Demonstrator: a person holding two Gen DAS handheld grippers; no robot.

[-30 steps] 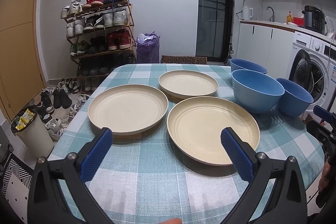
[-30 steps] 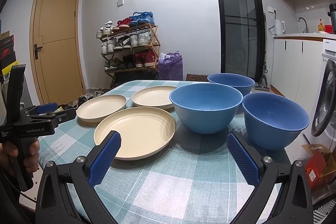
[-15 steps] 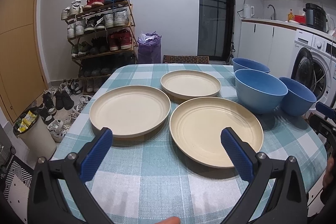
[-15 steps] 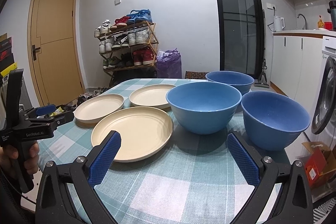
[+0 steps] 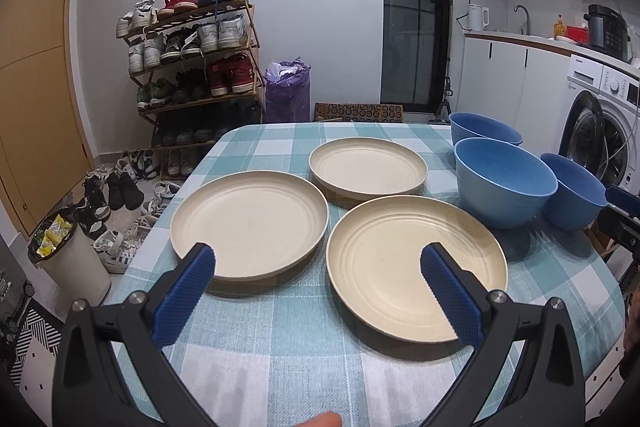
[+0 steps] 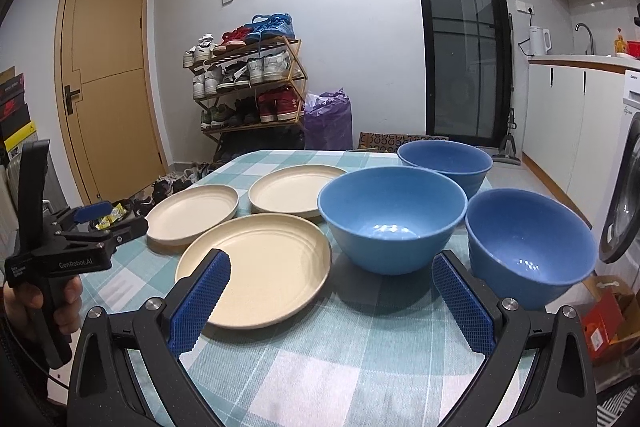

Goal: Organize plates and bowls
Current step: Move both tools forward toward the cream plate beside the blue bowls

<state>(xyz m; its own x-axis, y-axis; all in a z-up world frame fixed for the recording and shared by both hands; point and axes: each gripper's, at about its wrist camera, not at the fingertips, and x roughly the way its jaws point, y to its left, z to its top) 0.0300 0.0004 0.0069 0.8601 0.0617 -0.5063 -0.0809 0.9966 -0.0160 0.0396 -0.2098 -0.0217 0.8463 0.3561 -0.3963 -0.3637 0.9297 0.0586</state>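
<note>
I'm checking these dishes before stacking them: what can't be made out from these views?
- Undersides of the three plates and three bowls: hidden against the tablecloth, both views.
- Far bowl: lower wall hidden behind the middle bowl, right wrist view.
- Rightmost bowl: partly covered by the right gripper's fingers, left wrist view.
</note>
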